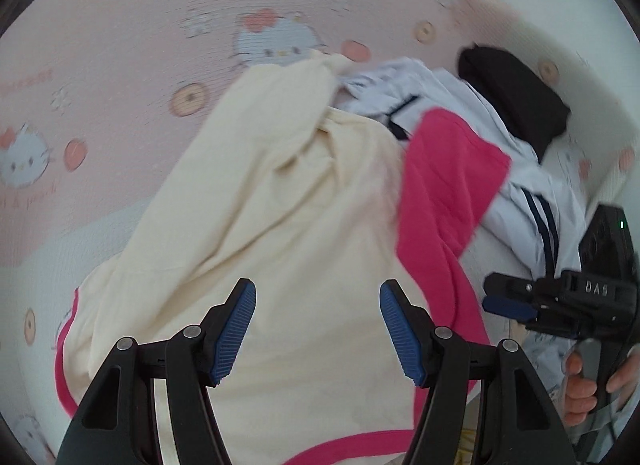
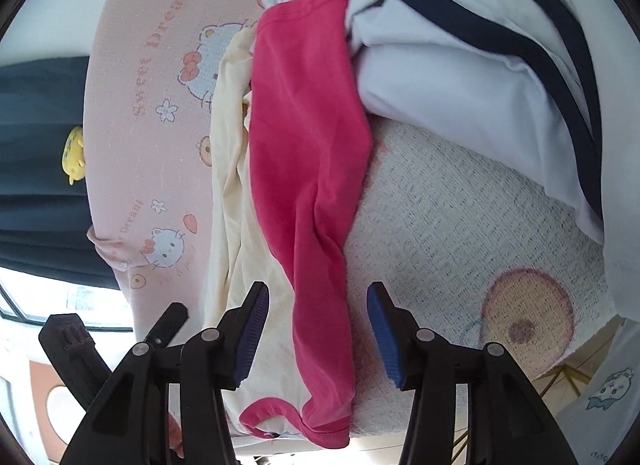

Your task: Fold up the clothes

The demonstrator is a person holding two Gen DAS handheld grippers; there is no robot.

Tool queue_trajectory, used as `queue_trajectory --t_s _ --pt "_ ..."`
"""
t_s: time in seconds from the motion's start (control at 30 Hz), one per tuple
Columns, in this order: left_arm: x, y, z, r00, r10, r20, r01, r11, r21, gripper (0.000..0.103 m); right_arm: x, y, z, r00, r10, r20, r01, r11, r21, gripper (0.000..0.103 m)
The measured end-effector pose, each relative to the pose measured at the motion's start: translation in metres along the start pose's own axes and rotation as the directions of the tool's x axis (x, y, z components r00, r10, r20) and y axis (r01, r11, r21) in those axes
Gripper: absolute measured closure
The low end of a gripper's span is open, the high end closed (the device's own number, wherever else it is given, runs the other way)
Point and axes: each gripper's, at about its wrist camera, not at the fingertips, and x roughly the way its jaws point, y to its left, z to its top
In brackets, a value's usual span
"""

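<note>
Cream shirt [image 1: 280, 205] with its pink sleeve [image 2: 304, 153] lies spread on the pink blanket [image 1: 120, 45], near a white garment [image 2: 460, 65] (awaiting its turn). Left gripper [image 1: 318, 335] and right gripper [image 2: 316, 335] hover wide, empty, probably choosing edges.

The cream shirt [image 1: 280, 205] is cut off below, its far end and the pink sheet [image 1: 120, 45] blurred.
</note>
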Motion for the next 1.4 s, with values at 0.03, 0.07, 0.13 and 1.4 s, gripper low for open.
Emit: queue_trajectory --t_s 0.03,0.07,0.13,1.4 --pt "0.002 -0.008 0.001 1.000 -0.001 -0.006 0.001 1.000 0.020 0.041 0.000 -0.002 0.000 1.000 0.011 -0.004 -0.011 1.000 0.010 0.053" --pt "0.004 -0.016 0.002 1.000 -0.006 -0.010 0.006 0.999 0.039 0.041 -0.001 -0.004 0.001 1.000 0.026 -0.008 -0.026 0.999 0.022 0.053" --pt "0.005 -0.028 0.003 1.000 -0.015 -0.020 0.016 0.998 0.067 0.041 -0.001 -0.007 0.002 0.998 0.061 -0.014 -0.061 0.997 0.047 0.053" --pt "0.059 -0.093 -0.031 0.994 -0.015 -0.112 0.036 0.982 0.187 0.090 -0.017 -0.015 0.009 0.997 0.036 0.073 -0.048 0.985 0.163 0.061"
